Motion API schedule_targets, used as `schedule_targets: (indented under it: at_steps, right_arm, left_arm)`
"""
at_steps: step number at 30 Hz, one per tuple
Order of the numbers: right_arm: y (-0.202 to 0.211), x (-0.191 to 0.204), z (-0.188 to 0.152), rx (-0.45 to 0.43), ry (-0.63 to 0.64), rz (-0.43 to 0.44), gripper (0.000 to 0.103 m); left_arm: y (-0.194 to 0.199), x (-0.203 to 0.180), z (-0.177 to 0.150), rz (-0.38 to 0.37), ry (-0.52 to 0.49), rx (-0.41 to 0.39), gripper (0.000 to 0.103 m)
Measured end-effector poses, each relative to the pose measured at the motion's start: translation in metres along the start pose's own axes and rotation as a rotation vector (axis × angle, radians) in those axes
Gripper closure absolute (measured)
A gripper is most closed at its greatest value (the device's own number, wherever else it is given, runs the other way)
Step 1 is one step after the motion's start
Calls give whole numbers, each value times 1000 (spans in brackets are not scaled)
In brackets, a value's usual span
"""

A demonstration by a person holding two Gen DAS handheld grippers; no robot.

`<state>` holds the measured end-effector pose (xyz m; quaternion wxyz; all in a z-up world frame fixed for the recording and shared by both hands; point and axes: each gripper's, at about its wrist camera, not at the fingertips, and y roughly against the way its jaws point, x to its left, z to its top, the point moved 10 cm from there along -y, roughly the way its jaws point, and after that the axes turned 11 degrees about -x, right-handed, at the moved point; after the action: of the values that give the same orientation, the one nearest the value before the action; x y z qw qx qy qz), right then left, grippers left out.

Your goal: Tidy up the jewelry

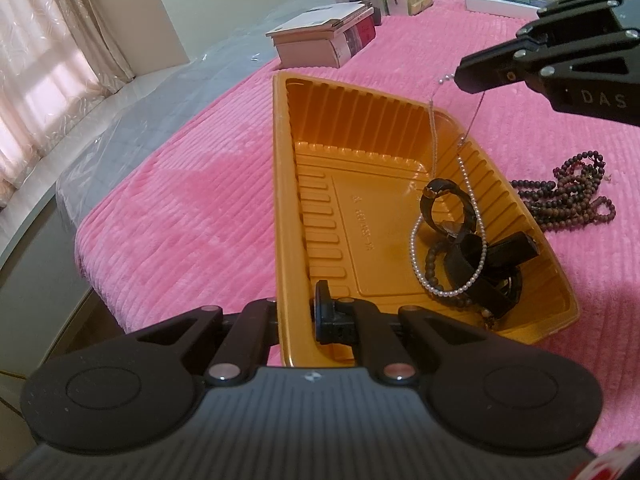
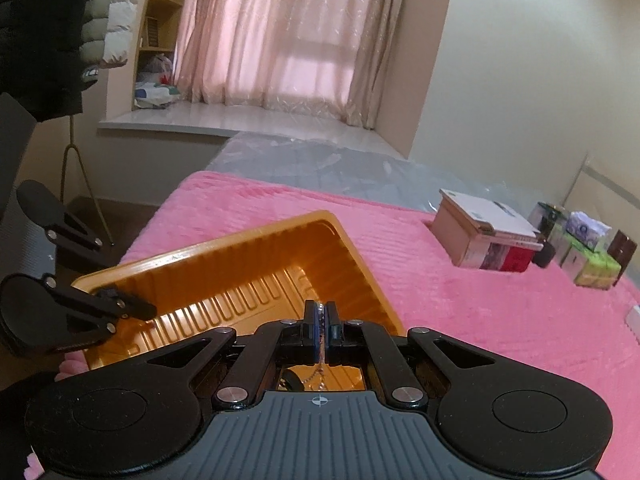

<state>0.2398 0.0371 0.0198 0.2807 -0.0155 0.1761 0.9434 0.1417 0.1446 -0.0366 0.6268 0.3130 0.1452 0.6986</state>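
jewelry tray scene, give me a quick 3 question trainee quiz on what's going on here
1. True or false: the left gripper is clamped on the near wall of the gold tray.
2. What hangs from the right gripper?
A. dark bead strand
B. pearl necklace
C. black bracelet
3. Where does the dark bead strand lie: in the tray or on the pink blanket?

Key
1. True.
2. B. The pearl necklace hangs by its thin chain, with its lower loop already on the black bracelets in the tray.
3. On the blanket, beside the tray.
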Motion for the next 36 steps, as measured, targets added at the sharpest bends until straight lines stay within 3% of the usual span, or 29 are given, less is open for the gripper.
schedule_targets:
  at_steps: [8,14,18,22,29,31,33,36]
  right_arm:
    - [2,-14,-9,15,-122,12,101]
    - [33,-41,-16,-14,-200,-86,100]
    - [63,-62,-46,16,-282,-171,99]
    - [95,-79,-97,91,-383,-271,97]
    - [145,-97,-174,205,-505,-405,89]
    - [153,-104,-184,216,-516,-428,85]
    - [159,-109,-190,217,-516,-446,68]
    - [162,-118,-192,207,-508,-465,64]
  left_arm:
    - [0,0,-1,2,2,2,100]
    - [0,0,-1,3,1,2,100]
    - [1,1,-1,4,-2,2,100]
    - [1,0,-1,4,0,1,100]
    - [4,0,1,3,-6,-3,100]
    - [4,-1,2,4,-8,-5,99]
    - [4,-1,2,7,-11,-4,99]
    - [4,-2,2,9,-13,-1,99]
